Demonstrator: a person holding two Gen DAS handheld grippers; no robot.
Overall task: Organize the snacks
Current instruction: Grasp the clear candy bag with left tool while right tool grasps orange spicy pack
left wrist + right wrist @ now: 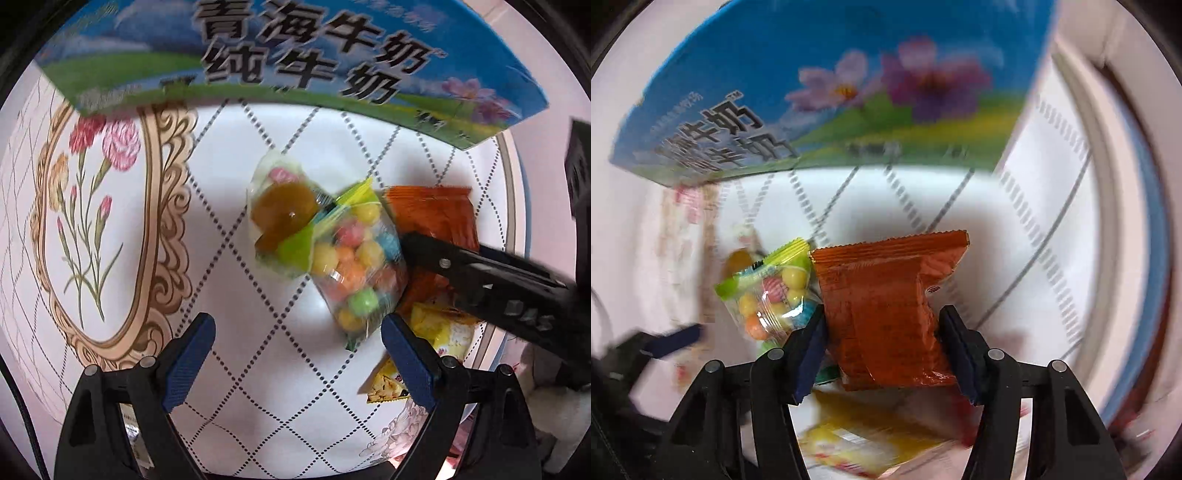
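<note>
An orange snack packet lies on the white patterned tabletop, and my right gripper is shut on it, a pad against each side. To its left sits a clear bag of coloured candy balls. In the left wrist view that candy bag lies just ahead of my left gripper, which is open and holds nothing. A brown jelly cup rests against the bag's far end. The orange packet is partly hidden by the right gripper's black fingers.
A blue milk carton box with Chinese lettering stands along the far side, also large in the right wrist view. A yellow snack packet lies near the orange one, below the right gripper. The table's rim curves at right.
</note>
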